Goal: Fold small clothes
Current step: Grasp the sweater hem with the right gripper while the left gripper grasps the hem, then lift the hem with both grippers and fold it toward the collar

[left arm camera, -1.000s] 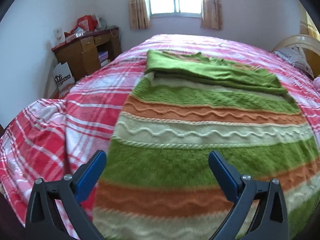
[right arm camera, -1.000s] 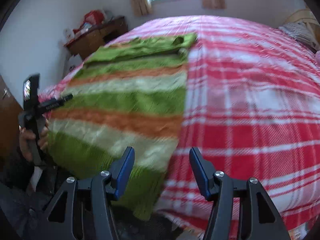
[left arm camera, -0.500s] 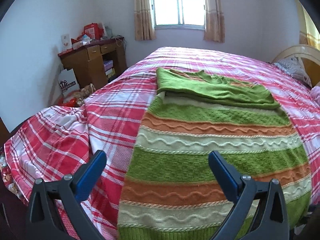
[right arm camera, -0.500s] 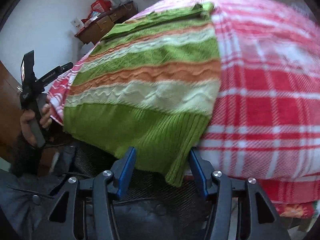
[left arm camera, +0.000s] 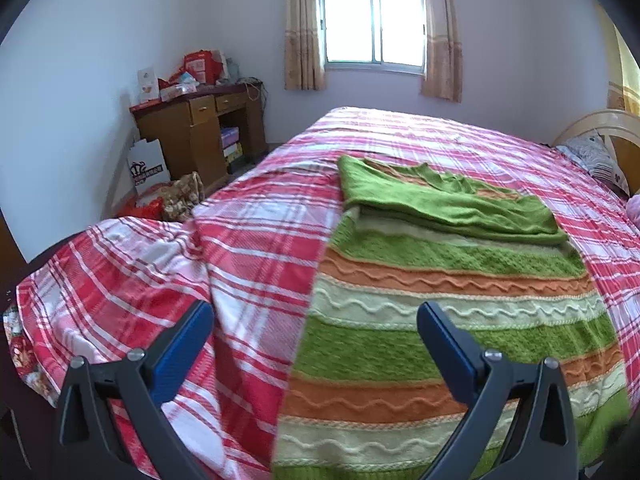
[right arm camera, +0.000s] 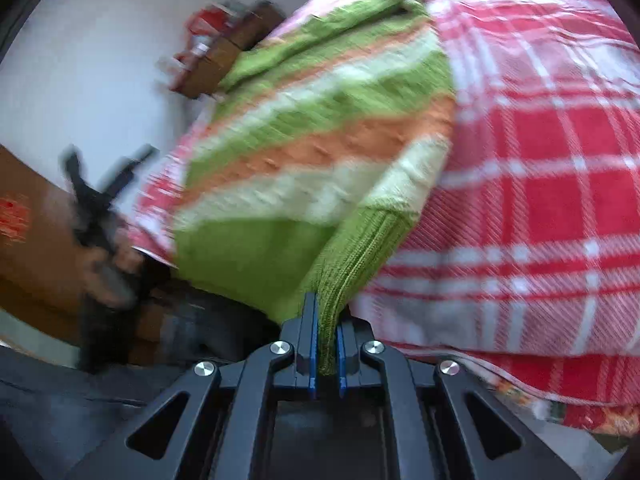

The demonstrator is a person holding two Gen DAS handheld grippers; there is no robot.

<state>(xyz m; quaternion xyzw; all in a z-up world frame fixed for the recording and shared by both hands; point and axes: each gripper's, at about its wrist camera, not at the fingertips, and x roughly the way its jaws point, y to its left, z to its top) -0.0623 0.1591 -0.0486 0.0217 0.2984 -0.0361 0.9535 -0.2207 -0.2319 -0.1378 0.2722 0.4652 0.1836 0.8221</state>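
Observation:
A green, orange and cream striped knit sweater lies flat on the bed, its far end folded over into a green band. My left gripper is open above the sweater's near left edge, touching nothing. My right gripper is shut on the ribbed green hem at the sweater's near right corner and pulls it taut. The left gripper and the hand holding it show blurred at the left of the right wrist view.
The red and white plaid bedspread covers the bed. A wooden desk with clutter and bags on the floor stand at the far left. The headboard and a pillow are at the right. A window is behind.
My right gripper has closed on the sweater's hem corner, having been open around it. My left gripper has drawn back and left, staying open.

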